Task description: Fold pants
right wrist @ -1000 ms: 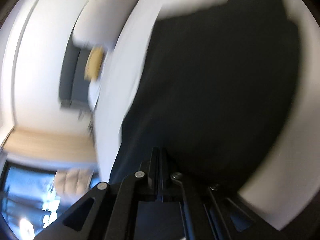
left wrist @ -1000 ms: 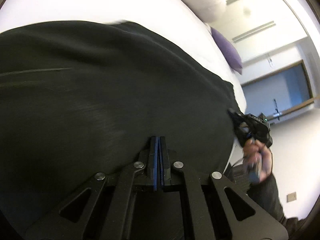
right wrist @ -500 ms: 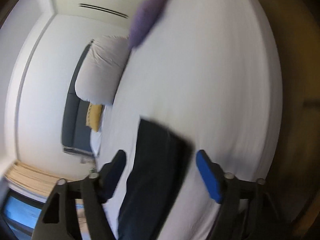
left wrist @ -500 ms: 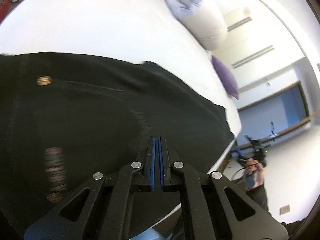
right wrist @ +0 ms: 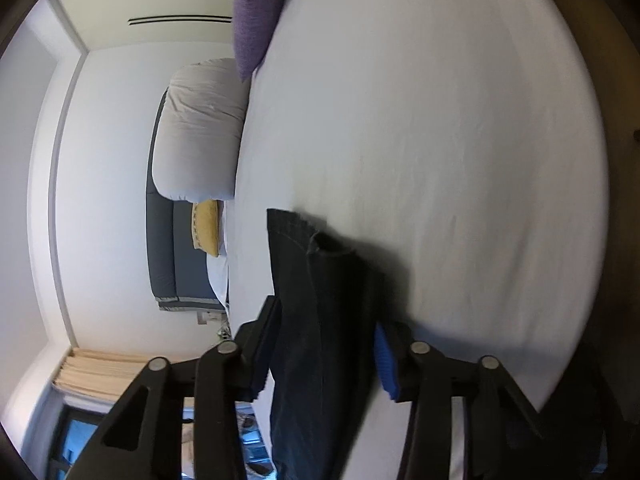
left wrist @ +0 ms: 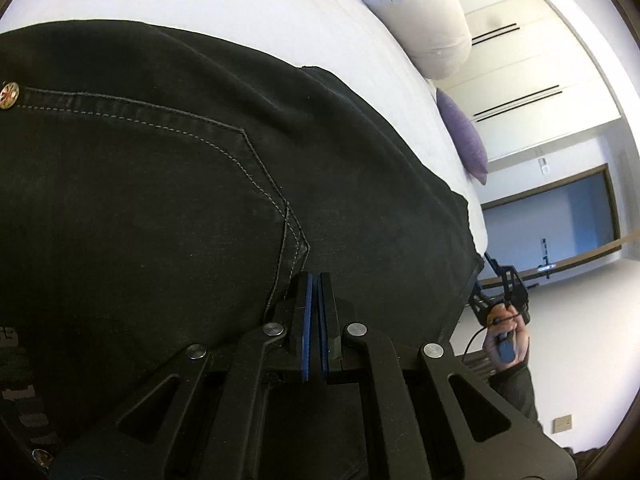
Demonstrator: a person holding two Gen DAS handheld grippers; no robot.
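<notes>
the black pants (left wrist: 168, 216) lie spread on the white bed (left wrist: 224, 4), filling most of the left wrist view, with a stitched back pocket and a brass rivet (left wrist: 9, 96) showing near the waist end. the left gripper (left wrist: 316, 280) is clenched, its blue-padded fingers (left wrist: 307, 320) pressed together with almost no gap; they sit right at the fabric, but the pictures do not show for certain whether cloth is pinched between them. from here the garment's long axis runs away to the right, toward the bed's edge, where the right gripper (left wrist: 490, 266) is seen in the person's hand (left wrist: 506, 332) at the far end of the cloth.

in the right wrist view that gripper (right wrist: 326, 340) is released, its fingers (right wrist: 386, 364) spread wide on either side of a pant leg's hem end (right wrist: 316, 264), which lies straight ahead between them, pointing away across the bed. the hem is not yet grasped. the right hand is plainly the nearer one to this leg end, so the coming move likely turns on closing over the hem and carrying it along the long axis toward the waist. a white bolster (right wrist: 200, 128) and a purple pillow (right wrist: 256, 12) rest well apart from the cloth.
</notes>
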